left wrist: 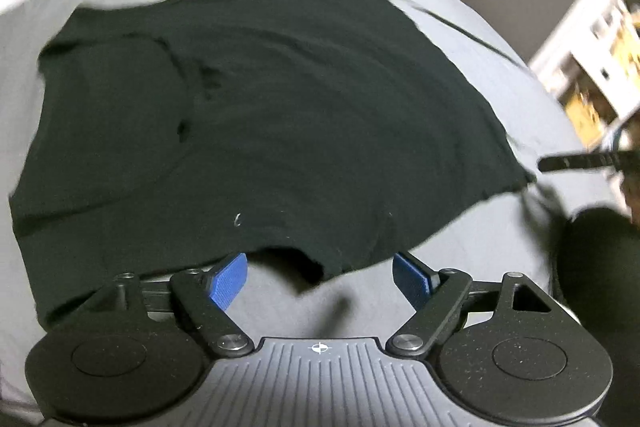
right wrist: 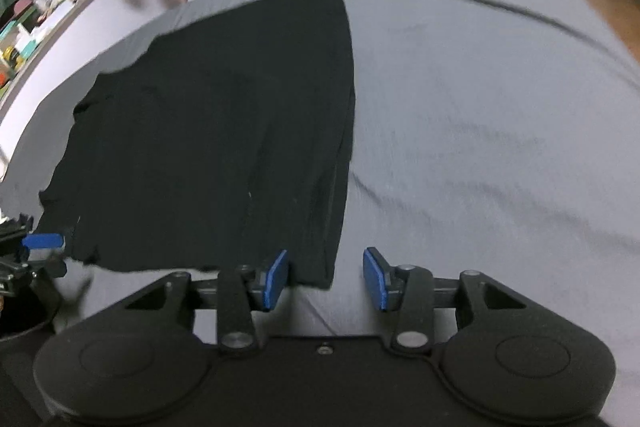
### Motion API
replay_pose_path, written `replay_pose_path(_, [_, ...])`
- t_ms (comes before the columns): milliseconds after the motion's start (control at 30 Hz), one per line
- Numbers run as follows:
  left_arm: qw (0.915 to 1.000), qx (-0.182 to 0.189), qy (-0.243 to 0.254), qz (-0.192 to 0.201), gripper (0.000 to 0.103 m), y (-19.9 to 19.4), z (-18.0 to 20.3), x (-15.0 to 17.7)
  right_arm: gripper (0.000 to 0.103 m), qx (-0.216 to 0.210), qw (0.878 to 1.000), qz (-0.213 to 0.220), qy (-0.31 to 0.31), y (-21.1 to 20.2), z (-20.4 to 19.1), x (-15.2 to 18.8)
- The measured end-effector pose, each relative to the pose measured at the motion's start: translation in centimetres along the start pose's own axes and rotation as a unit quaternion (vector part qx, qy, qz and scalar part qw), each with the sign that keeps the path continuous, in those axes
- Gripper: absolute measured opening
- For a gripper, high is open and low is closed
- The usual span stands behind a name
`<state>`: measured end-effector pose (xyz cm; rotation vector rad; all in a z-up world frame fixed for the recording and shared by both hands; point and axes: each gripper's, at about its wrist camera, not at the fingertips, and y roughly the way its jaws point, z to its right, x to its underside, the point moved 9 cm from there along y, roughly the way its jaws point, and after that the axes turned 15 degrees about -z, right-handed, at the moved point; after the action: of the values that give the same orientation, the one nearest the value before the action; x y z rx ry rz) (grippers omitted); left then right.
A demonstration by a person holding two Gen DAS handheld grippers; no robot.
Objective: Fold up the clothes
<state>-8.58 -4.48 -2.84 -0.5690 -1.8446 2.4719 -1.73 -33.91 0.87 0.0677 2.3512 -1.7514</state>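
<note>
- Now at near hem of black T-shirt [left wrist: 280, 115] on grey sheet [right wrist: 480, 107], long axis running away.
- L gripper [left wrist: 320, 277] spread, empty; R gripper [right wrist: 326, 279] spread around near-right corner, closer.

Your left hand-held gripper [left wrist: 320, 277] hangs with its blue pads spread wide, nothing between them, just short of the near hem of the black shirt [left wrist: 260, 119]. That shirt lies flat on the grey bed sheet [left wrist: 480, 23]. Right of the shirt, touching its corner, is your other hand-held gripper [left wrist: 580, 161].

Black shirt [left wrist: 260, 115] lies spread flat on grey bedsheet [right wrist: 480, 107].
</note>
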Motion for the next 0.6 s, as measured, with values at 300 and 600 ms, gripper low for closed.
replay_pose_path(300, [0.9995, 0.004, 0.032, 0.006, 0.054, 0.8, 1.7, 0.6, 0.023, -0.009, 0.996, -0.052, -0.079, 1.7, -0.6, -0.7])
replay_pose_path(600, [0.9982, 0.026, 0.016, -0.051, 0.006, 2.5, 2.0, 1.2, 0.003, -0.013, 0.995, -0.051, -0.080, 0.5, -0.1, -0.4])
